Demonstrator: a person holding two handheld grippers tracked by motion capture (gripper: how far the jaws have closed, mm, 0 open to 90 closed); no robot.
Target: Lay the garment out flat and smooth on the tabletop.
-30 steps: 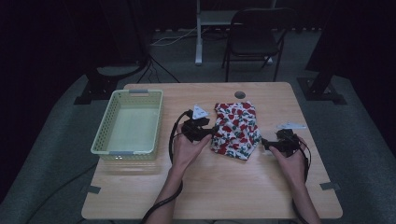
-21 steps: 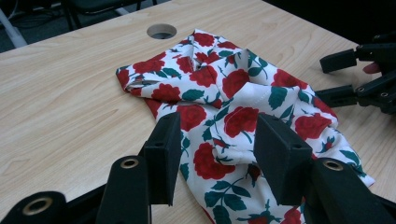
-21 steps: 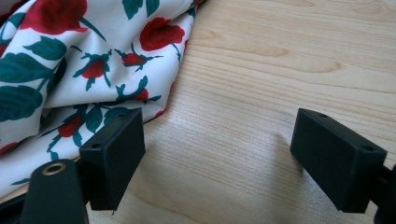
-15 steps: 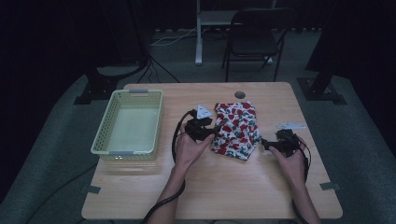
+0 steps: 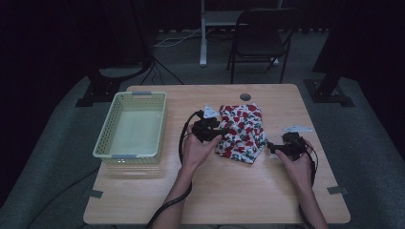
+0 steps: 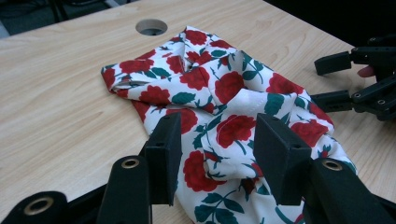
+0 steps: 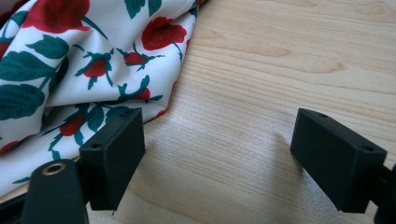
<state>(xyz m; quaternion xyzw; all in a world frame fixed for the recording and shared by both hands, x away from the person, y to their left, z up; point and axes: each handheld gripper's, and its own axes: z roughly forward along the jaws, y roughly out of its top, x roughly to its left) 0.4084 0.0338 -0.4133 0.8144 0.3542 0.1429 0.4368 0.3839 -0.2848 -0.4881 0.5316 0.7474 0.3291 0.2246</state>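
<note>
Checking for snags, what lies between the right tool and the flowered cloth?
Bare tabletop: in the right gripper view, the right tool stands open beside the flowered cloth, its edge by one jaw.

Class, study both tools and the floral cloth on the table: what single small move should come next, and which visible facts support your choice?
Probably close the left tool on the floral cloth: its jaws stand open astride a raised fold near the cloth's edge, not yet pinching it. The right tool stands open over bare table at the cloth's other edge, so it would likely need to shift onto the fabric afterwards.
</note>
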